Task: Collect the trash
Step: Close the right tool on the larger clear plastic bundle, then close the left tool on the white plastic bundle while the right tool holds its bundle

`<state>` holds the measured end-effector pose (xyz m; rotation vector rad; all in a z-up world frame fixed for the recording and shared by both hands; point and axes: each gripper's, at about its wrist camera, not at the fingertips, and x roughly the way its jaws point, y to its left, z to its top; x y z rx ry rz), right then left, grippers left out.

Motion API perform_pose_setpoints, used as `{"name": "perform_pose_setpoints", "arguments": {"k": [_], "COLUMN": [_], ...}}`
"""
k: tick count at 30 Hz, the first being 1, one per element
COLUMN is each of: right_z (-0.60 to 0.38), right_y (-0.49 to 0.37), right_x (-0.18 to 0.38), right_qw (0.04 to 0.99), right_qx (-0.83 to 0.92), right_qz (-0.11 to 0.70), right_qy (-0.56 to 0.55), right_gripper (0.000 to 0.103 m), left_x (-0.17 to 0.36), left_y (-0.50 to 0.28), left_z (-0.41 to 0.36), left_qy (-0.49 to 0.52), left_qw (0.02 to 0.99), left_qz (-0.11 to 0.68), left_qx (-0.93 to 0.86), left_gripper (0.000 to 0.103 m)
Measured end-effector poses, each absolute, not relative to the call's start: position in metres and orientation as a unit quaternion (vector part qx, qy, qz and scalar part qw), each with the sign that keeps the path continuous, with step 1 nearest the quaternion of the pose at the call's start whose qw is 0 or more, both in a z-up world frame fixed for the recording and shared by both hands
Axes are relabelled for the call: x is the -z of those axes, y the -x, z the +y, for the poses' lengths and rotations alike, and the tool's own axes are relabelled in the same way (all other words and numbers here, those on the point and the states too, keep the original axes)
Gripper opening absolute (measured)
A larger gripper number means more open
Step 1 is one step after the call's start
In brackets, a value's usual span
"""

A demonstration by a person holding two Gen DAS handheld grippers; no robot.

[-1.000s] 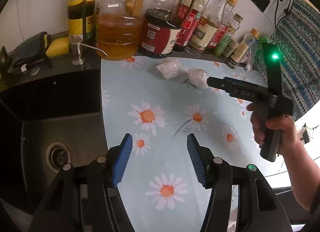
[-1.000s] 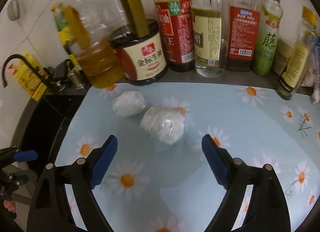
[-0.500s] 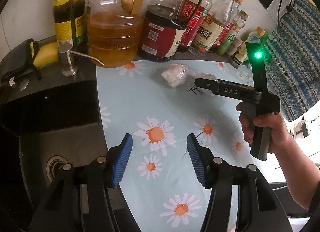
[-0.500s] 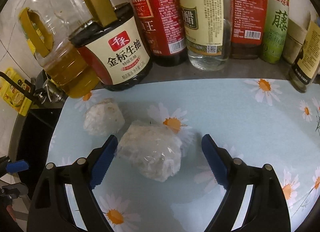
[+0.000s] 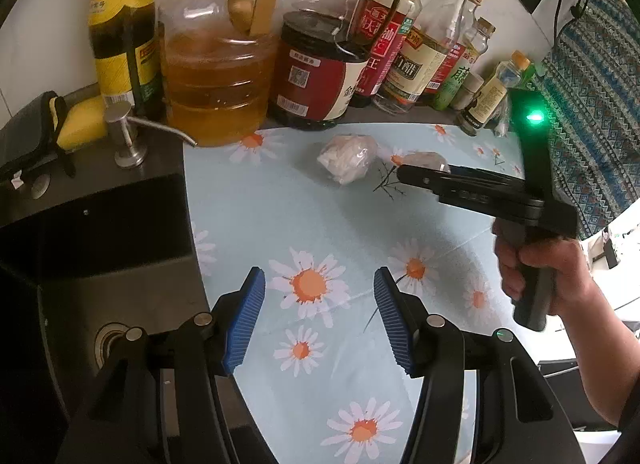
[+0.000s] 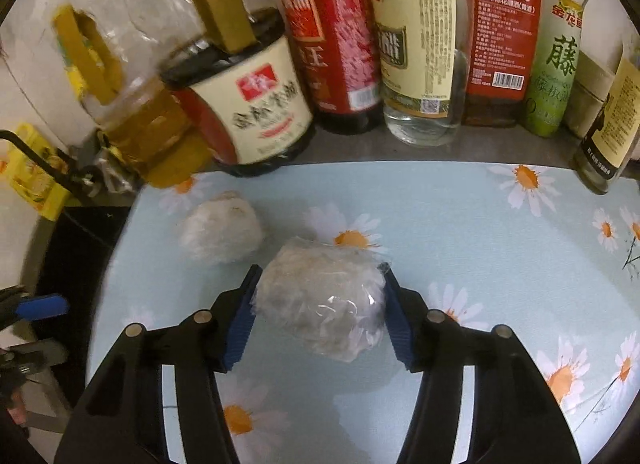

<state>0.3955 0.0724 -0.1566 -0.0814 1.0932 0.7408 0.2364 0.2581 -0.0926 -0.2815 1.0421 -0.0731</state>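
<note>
Two crumpled wads of clear plastic wrap lie on the daisy-print mat. My right gripper (image 6: 320, 304) is shut on the nearer wad (image 6: 320, 300), its blue pads pressing both sides. The second wad (image 6: 220, 228) lies just left and behind it, also in the left wrist view (image 5: 348, 156). There the right gripper (image 5: 416, 176) covers most of the gripped wad (image 5: 426, 160). My left gripper (image 5: 318, 320) is open and empty above the mat's front, well short of both wads.
A row of oil, soy sauce and vinegar bottles (image 6: 416, 44) lines the wall behind the wads. A dark sink (image 5: 100, 248) with a soap pump (image 5: 124, 136) is left of the mat (image 5: 312, 224). A patterned cloth (image 5: 592, 112) hangs at the right.
My right gripper moved forward around the nearer wad and closed on it. My left gripper moved forward over the mat, still open.
</note>
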Motion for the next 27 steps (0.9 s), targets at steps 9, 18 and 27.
{"name": "perform_pose_setpoints", "arguments": {"k": [9, 18, 27], "right_z": [0.044, -0.011, -0.049], "right_y": [-0.361, -0.299, -0.248], "right_x": [0.125, 0.104, 0.099], "right_qw": [0.799, 0.81, 0.828], "right_qx": [-0.344, -0.334, -0.281], "right_qz": [0.492, 0.481, 0.483], "right_qy": [0.018, -0.025, -0.046], "right_gripper": [0.058, 0.058, 0.058], "left_x": [0.086, 0.092, 0.111], "left_y": [-0.256, -0.298, -0.342], "left_z": [0.242, 0.231, 0.222], "left_qy": [0.112, 0.068, 0.03], "left_qw": [0.86, 0.859, 0.849], "left_qz": [0.495, 0.5, 0.515], "left_qx": [0.061, 0.089, 0.111], "left_gripper": [0.067, 0.067, 0.075]}}
